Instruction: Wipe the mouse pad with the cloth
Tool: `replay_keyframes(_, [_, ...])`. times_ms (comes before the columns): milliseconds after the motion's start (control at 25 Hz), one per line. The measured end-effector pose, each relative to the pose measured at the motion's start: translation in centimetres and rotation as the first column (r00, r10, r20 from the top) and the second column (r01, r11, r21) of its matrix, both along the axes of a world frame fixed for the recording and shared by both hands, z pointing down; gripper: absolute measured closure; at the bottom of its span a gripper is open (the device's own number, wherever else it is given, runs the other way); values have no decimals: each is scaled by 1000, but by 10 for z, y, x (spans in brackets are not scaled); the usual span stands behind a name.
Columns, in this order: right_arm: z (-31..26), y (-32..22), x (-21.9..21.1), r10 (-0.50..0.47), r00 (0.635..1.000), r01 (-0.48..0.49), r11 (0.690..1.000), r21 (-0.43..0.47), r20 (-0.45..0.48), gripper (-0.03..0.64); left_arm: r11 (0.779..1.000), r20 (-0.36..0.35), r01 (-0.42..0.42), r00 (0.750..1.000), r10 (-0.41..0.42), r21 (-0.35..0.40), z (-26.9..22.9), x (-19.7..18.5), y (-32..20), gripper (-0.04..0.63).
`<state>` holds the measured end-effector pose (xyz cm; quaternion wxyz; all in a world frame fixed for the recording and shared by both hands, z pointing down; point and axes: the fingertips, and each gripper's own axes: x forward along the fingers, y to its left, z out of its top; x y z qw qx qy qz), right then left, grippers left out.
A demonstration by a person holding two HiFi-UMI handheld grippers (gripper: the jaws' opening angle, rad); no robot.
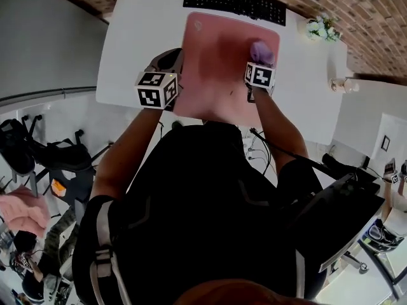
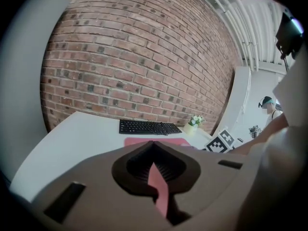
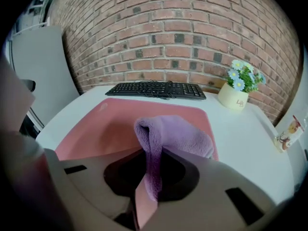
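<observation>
Two claws meet over a pink mouse pad [image 1: 216, 56] on a white counter [image 1: 137, 37]. The right claw [image 3: 149, 177] is clamped on a folded purple cloth [image 3: 175, 136], whose loose end rests on the pad's right half, toward the far edge. The left claw [image 2: 155, 177] sits at the pad's left edge, jaws drawn together with a strip of pink pad between them, apparently pinning it.

The wipe looks under way, with most of the surface likely yet to be covered. Done well, it calls for flat, overlapping strokes with the cloth pressed down, and a firm left hold so the pad cannot slide.

A keyboard [image 1: 234, 2] lies just beyond the pad's far edge, so strokes that way should stop short of it. A flower pot [image 1: 320, 28] stands off to the right, well apart. The pad's near edge appears to reach the counter's front, where a pull toward the person could drag the cloth off. Bare counter flanks both sides.
</observation>
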<state>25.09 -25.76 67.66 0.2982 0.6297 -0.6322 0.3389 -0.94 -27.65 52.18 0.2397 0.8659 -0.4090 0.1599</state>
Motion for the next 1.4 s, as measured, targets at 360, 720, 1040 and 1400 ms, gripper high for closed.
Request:
replay_keyframes(360, [-1, -17, -62, -131, 990, 131, 991, -6, 47, 558, 996, -12, 88, 996, -88, 6, -10, -31, 5, 591])
replay_keyframes(720, [-2, -34, -124, -253, 963, 254, 967, 0, 95, 557, 987, -32, 159, 987, -158, 18, -20, -56, 11, 591])
replay_keyframes(1040, [-3, -48, -170, -344, 932, 346, 938, 4, 111, 558, 975, -3, 221, 975, -221, 22, -19, -84, 18, 591])
replay_keyframes(1400, [-4, -53, -210, -427, 895, 429, 903, 13, 129, 558, 964, 26, 265, 964, -265, 16, -15, -102, 30, 591])
